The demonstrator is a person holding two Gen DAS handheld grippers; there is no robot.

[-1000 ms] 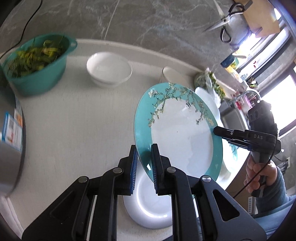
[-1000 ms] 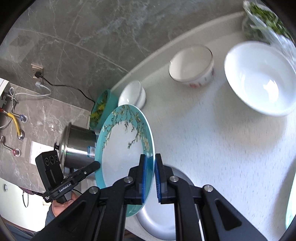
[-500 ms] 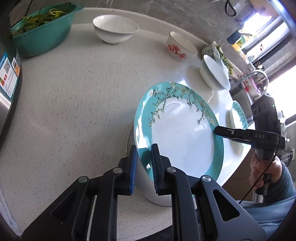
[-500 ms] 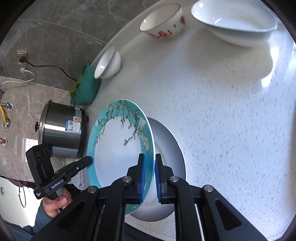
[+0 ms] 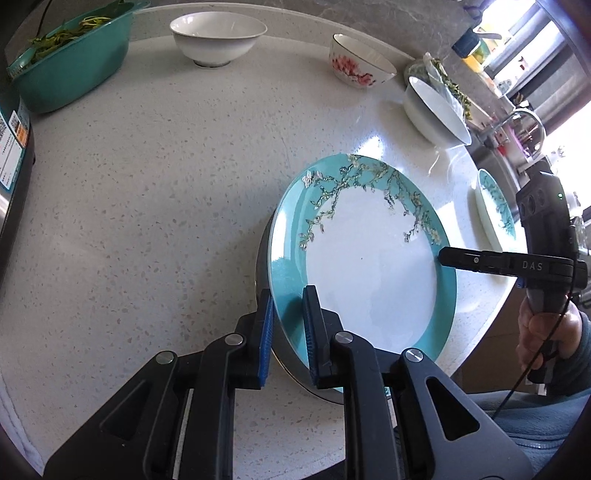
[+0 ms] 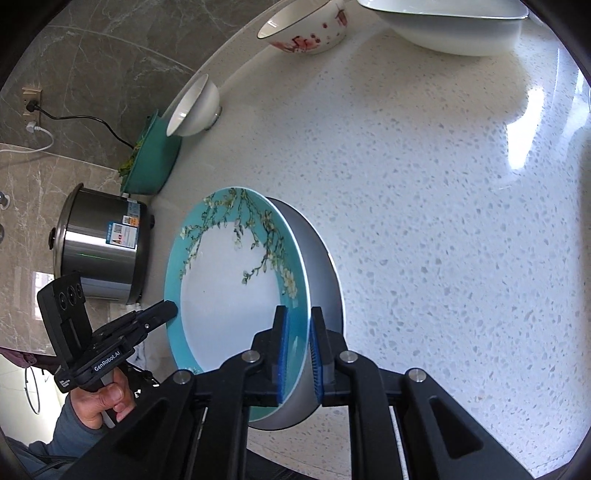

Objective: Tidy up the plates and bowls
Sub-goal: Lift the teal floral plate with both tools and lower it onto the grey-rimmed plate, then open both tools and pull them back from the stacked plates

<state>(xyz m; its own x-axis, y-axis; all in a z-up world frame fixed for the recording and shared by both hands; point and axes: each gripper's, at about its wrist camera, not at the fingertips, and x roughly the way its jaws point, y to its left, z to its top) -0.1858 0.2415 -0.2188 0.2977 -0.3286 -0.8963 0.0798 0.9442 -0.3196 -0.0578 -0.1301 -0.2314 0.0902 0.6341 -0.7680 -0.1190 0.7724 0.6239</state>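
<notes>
A teal plate with a blossom branch (image 5: 369, 273) hangs tilted just over a plain white plate (image 5: 263, 258) on the speckled counter. My left gripper (image 5: 290, 328) is shut on its near left rim. My right gripper (image 5: 447, 256) pinches the opposite rim, with a hand on its handle. In the right wrist view the same teal plate (image 6: 236, 295) sits in my right gripper (image 6: 299, 354), the white plate (image 6: 323, 266) close behind it, and my left gripper (image 6: 162, 312) grips the far rim. Whether the two plates touch I cannot tell.
A white bowl (image 5: 218, 35), a red-flowered bowl (image 5: 360, 66) and a large white bowl (image 5: 432, 107) stand along the back. A second teal plate (image 5: 495, 210) lies at the right edge. A teal basin of greens (image 5: 70, 59) and a steel cooker (image 6: 103, 254) stand left.
Both grippers have carried the teal plate down and toward the white plate; it now hangs close over it. Both grips are unchanged.
</notes>
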